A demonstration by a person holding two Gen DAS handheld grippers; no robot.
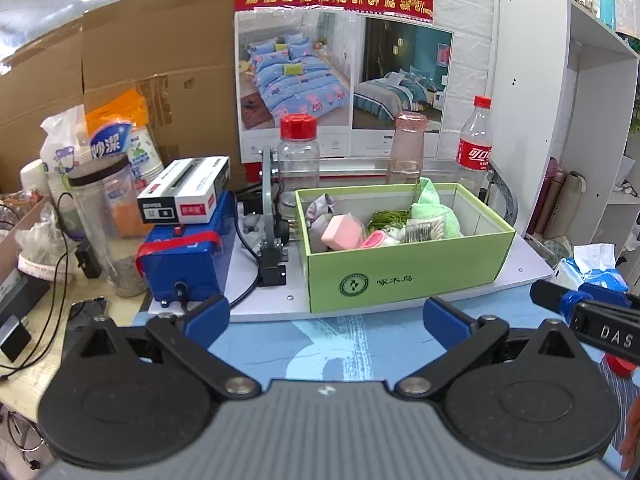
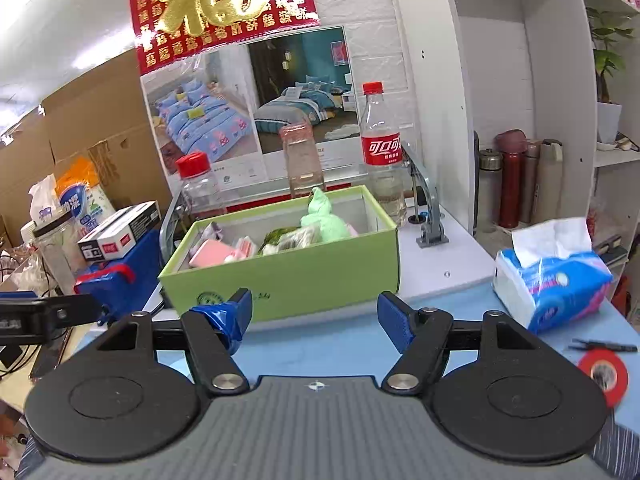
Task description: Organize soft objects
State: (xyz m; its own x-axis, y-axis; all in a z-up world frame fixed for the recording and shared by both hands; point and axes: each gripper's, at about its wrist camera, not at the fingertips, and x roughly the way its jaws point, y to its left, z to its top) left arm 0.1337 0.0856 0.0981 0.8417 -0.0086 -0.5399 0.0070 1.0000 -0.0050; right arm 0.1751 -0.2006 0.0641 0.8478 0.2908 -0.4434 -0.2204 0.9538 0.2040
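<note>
On a blue patterned cloth [image 1: 320, 340] spread over the table, a white board [image 1: 528, 268] carries an open green box [image 1: 400, 268]. Inside the box lie the soft things: a pink sponge block [image 1: 340, 232] toward 9 o'clock, a light green towel [image 1: 434, 208] toward 2 o'clock, with dark green strands [image 1: 386, 218] and a grey cloth [image 1: 320, 206] among them. Behind the box stand a red-capped clear jar [image 1: 298, 152], a pink-topped bottle [image 1: 408, 148] and a cola bottle [image 1: 476, 140], before a wall poster of beds [image 1: 344, 80]. At 9 o'clock sit a blue case [image 1: 184, 256] with a white carton [image 1: 184, 190] on top, and cardboard [image 1: 120, 60] behind. A white shelf unit [image 2: 540, 100] rises at 3 o'clock; a tissue pack [image 2: 552, 276] and a red tape roll [image 2: 604, 372] lie on the cloth in the right wrist view.

The left gripper [image 1: 326, 318] has its blue pads wide apart, holding nothing, just short of the box front at 12 o'clock. The right gripper [image 2: 316, 320] is likewise spread and empty, facing the same box wall.
</note>
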